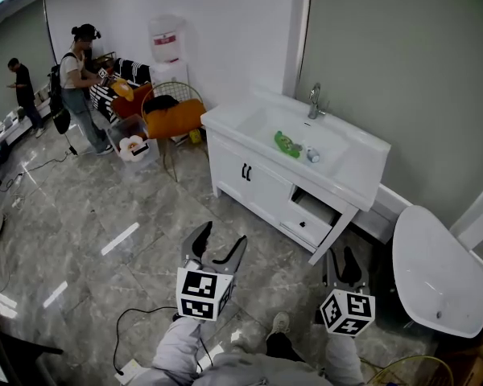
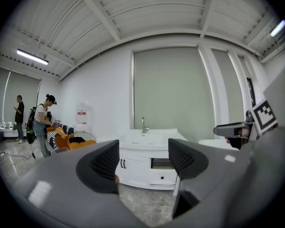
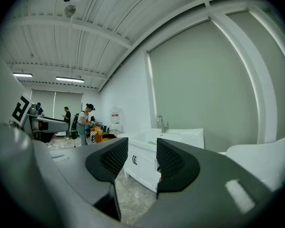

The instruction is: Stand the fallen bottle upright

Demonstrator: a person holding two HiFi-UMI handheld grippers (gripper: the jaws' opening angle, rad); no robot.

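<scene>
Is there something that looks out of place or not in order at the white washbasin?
Yes, two things. A green bottle lies on its side in the basin instead of standing upright. Below it, a drawer of the white cabinet is pulled out instead of shut.

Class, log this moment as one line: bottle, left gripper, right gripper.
bottle: green, lying in sink, untouched | left gripper: jaws open, empty | right gripper: jaws shut, empty
</scene>
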